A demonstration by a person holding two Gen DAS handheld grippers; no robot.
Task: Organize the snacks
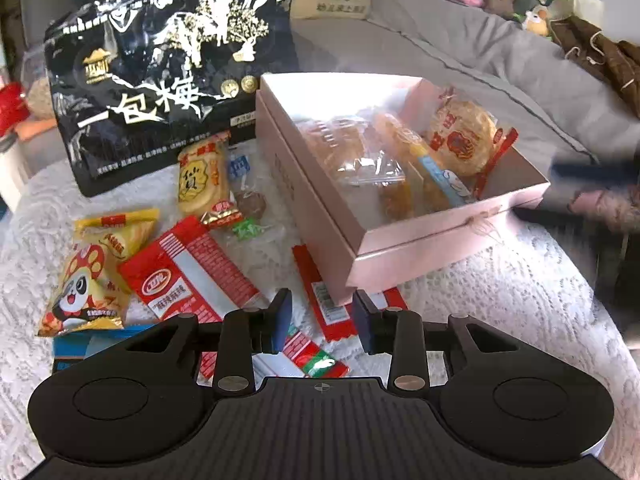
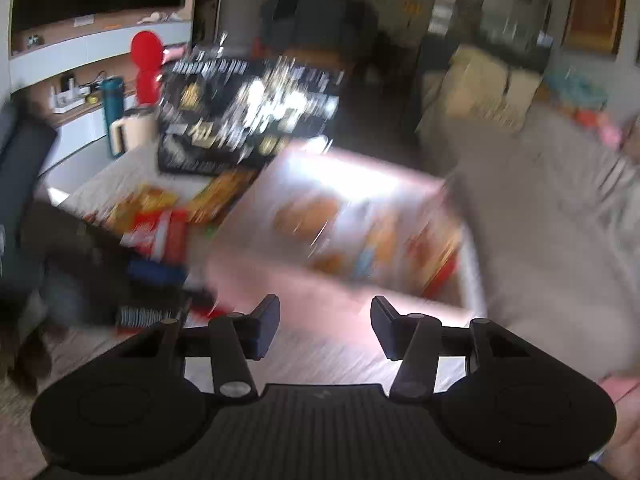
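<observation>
- Both grippers are empty: the left gripper (image 1: pixel 322 322) hangs over the loose snacks with a gap between its blue pads and nothing in this gap, only a red and white snack strip (image 1: pixel 322 300) on the table under it.
- Its fingertips (image 1: pixel 282 320) do not touch any packet.
- In the right wrist view, the right gripper (image 2: pixel 324 330) also has its jaws apart, wider than the left ones, and nothing is between them; this view is much blurred.
- The pink box (image 1: pixel 400 236) stands open on the table, just beyond the left gripper, and it holds several snacks: round rice crackers in clear wrappers (image 1: pixel 460 136) and yellow-orange packets (image 1: pixel 400 160).
- The same box (image 2: pixel 280 276) is in front of the right gripper.
- Left of the box, the loose snacks lie on the white lace tablecloth (image 1: pixel 520 292): a red packet with white label (image 1: pixel 188 276), a yellow bag with a cartoon panda (image 1: pixel 86 292), a yellow rice cracker packet (image 1: pixel 202 176) and some small candies (image 1: pixel 240 216).
- A blue packet (image 1: pixel 76 344) lies partly under the yellow bag.
- Behind these snacks a large black bag with gold and white print (image 1: pixel 160 80) stands upright, touching the back corner of the box.
- At the right edge, a blurred dark tool and a sleeve (image 1: pixel 600 196) are near the box.
- A grey sofa (image 1: pixel 500 60) is behind the table.
</observation>
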